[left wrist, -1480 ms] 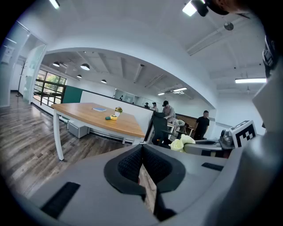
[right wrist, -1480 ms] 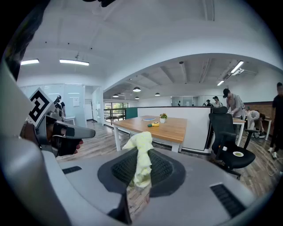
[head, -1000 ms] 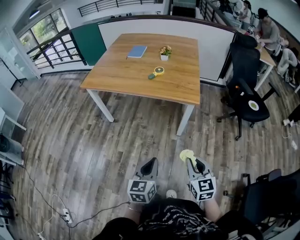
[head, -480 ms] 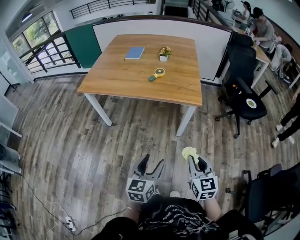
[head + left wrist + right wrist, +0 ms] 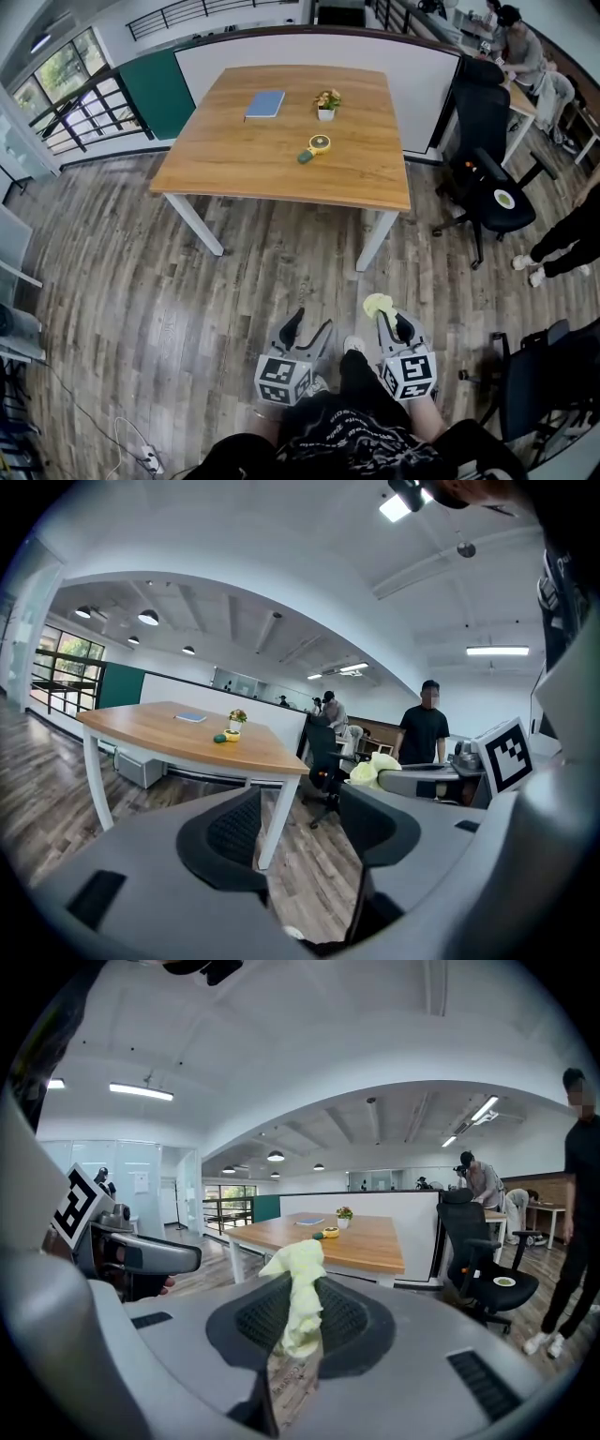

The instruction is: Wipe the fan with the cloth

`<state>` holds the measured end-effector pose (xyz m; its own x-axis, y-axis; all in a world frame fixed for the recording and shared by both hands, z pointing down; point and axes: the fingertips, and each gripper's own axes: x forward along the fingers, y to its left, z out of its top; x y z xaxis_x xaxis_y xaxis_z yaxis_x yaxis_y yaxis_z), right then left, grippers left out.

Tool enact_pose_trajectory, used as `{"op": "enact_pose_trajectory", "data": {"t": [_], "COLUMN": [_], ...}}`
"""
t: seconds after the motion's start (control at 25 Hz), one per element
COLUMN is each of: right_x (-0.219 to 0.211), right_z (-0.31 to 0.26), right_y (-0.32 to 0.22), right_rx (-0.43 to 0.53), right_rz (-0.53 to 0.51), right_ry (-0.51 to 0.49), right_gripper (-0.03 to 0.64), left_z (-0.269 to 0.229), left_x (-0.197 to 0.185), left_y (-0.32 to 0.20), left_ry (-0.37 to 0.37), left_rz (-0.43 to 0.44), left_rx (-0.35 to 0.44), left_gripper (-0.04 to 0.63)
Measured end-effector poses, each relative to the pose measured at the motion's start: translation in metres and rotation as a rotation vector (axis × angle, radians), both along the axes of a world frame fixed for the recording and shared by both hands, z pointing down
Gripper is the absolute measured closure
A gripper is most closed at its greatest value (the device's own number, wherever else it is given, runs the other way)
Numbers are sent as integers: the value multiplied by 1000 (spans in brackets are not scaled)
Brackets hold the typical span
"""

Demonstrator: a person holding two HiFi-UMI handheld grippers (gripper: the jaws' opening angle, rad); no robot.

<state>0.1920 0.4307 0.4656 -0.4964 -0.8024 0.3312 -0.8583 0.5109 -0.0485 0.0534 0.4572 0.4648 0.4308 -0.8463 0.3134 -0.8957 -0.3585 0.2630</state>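
Right gripper [image 5: 387,323] clamped yellow cloth [image 5: 377,305]; left gripper [image 5: 307,328], jaws just opened wide, held nothing. Fan [image 5: 317,144] lay well ahead on table [image 5: 234,159], near plant pot [image 5: 325,112], green handle slanting left and nearer; left gripper more in line, likely steadying hand.

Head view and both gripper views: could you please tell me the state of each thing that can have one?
left gripper: open, jaws have just been opening, nothing between them.
right gripper: shut on the cloth.
cloth: bunched, pinched in the right jaws.
fan: lying on the table, untouched.
notebook: closed, flat on the table.
potted plant: upright on the table.
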Motion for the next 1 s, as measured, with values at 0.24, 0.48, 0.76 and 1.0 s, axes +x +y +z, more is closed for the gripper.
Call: {"op": "enact_pose_trajectory", "data": {"t": [0.24, 0.48, 0.76, 1.0], "right_x": [-11, -21, -22, -11], "right_z": [8, 5, 5, 7], "right_y": [-66, -161, -260, -321], "right_rx": [14, 8, -12, -11], "right_rz": [-59, -115, -200, -246], "right_ry": [24, 21, 8, 2], "right_gripper": [543, 543, 543, 541], "left_z": [9, 7, 3, 12], "left_x": [-9, -13, -8, 8], "left_y": [-55, -143, -237, -296], "left_ry": [-15, -38, -79, -94], "left_rz": [-47, -79, -136, -165], "left_rx": [9, -6, -20, -42], "left_gripper": [314, 314, 314, 314]}}
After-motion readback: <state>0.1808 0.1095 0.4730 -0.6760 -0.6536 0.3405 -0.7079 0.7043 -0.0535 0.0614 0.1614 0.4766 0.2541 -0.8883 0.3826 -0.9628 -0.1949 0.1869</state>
